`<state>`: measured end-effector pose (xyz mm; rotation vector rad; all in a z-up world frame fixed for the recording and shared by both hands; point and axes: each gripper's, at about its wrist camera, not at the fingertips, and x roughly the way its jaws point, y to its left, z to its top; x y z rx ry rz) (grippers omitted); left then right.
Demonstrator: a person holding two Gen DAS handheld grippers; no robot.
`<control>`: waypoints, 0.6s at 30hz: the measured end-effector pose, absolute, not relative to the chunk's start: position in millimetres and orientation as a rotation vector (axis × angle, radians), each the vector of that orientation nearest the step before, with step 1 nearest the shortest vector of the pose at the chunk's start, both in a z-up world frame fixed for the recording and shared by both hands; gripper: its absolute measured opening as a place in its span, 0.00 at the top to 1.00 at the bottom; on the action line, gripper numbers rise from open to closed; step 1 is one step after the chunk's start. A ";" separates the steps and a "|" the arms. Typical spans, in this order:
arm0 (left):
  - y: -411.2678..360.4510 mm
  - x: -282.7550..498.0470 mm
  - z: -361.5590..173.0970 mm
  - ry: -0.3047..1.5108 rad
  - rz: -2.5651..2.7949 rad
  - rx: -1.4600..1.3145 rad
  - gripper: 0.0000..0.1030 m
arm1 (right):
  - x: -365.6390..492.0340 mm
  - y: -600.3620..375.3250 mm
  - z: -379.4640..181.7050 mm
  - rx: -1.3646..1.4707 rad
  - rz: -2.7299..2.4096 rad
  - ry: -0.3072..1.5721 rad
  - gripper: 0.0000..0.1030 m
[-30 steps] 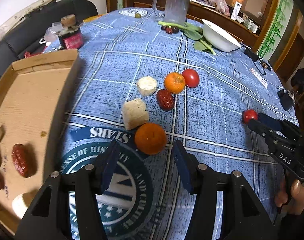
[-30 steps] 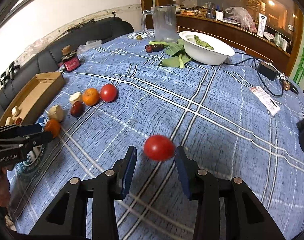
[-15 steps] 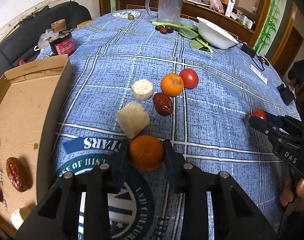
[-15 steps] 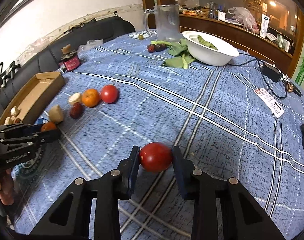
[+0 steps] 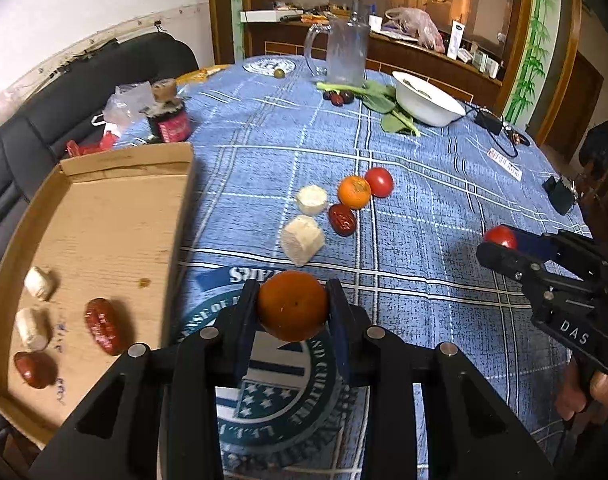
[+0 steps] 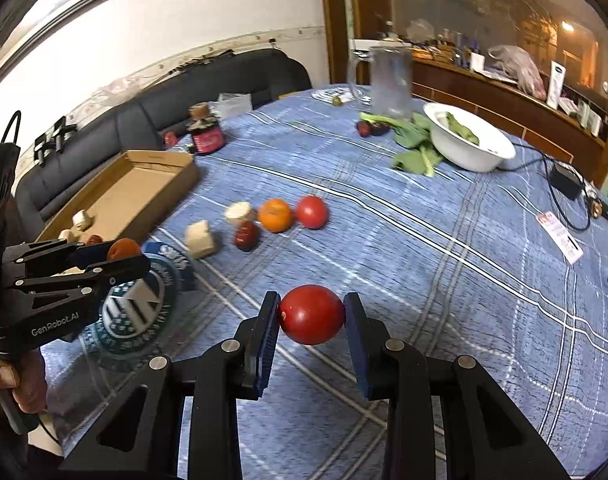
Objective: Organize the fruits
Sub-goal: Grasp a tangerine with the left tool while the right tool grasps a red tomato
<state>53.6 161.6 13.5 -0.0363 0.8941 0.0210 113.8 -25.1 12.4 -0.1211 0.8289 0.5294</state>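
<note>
My left gripper (image 5: pixel 291 312) is shut on an orange mandarin (image 5: pixel 292 305) and holds it above the blue tablecloth, just right of the cardboard tray (image 5: pixel 103 208). My right gripper (image 6: pixel 312 320) is shut on a red tomato (image 6: pixel 312 314), lifted off the cloth; it also shows in the left wrist view (image 5: pixel 500 237). On the cloth remain a second mandarin (image 5: pixel 354 192), a tomato (image 5: pixel 379 182), a red date (image 5: pixel 342 219) and two pale chunks (image 5: pixel 302 240) (image 5: pixel 312 199). The tray holds red dates (image 5: pixel 102 325) and pale pieces (image 5: pixel 39 283).
A white bowl (image 5: pixel 428 100) with leafy greens (image 5: pixel 388 108), a glass pitcher (image 5: pixel 346 56) and dark fruits (image 5: pixel 338 97) stand at the far side. A red-labelled jar (image 5: pixel 168 118) sits behind the tray. A black adapter and cable (image 5: pixel 500 124) lie at the right. A dark sofa (image 5: pixel 31 120) is beyond the left edge.
Both grippers closed from open onto their fruit: the left on the mandarin, the right on the tomato. Both have since lifted the fruit off the cloth.
</note>
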 end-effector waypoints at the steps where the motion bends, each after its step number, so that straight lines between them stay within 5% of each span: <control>1: 163.5 51.7 15.7 0.889 0.025 -0.035 0.70 | 112.2 -21.5 14.0 -0.126 0.534 0.826 0.68; 18: 198.2 27.5 33.6 0.835 0.073 -0.058 0.70 | 90.7 25.7 30.6 -0.176 0.616 0.800 0.68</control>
